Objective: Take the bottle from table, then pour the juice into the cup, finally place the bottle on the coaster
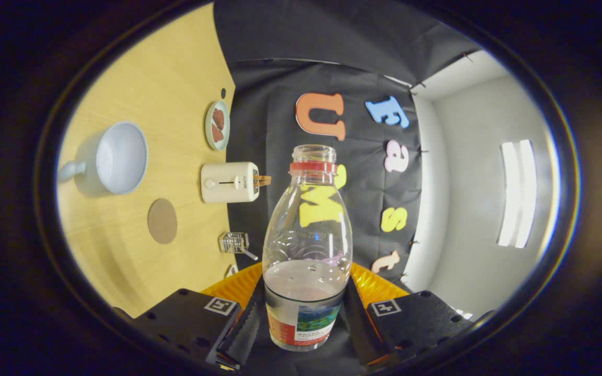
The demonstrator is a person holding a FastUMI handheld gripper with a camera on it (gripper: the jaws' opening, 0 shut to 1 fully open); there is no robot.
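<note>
Already done: I had the clear plastic bottle with the red neck ring [306,245] off the pale wooden table [165,78], so the pick-up looked finished.
Gripper: my gripper [305,318] was closed on the bottle's labelled lower body, one finger pressing each side.
Bottle position: between my fingers, its open mouth beyond them, seen against the black cloth wall.
Bottle axis: its long axis ran straight along my fingers, mouth pointing away from me; the liquid sat low near the label.
Tilt: the table stood on edge beside me, so I judged the gripper rolled sideways.
Left to do: pouring into the white cup with a handle [113,159], which looked empty, then setting the bottle on the round brown coaster [162,221], near the cup.
</note>
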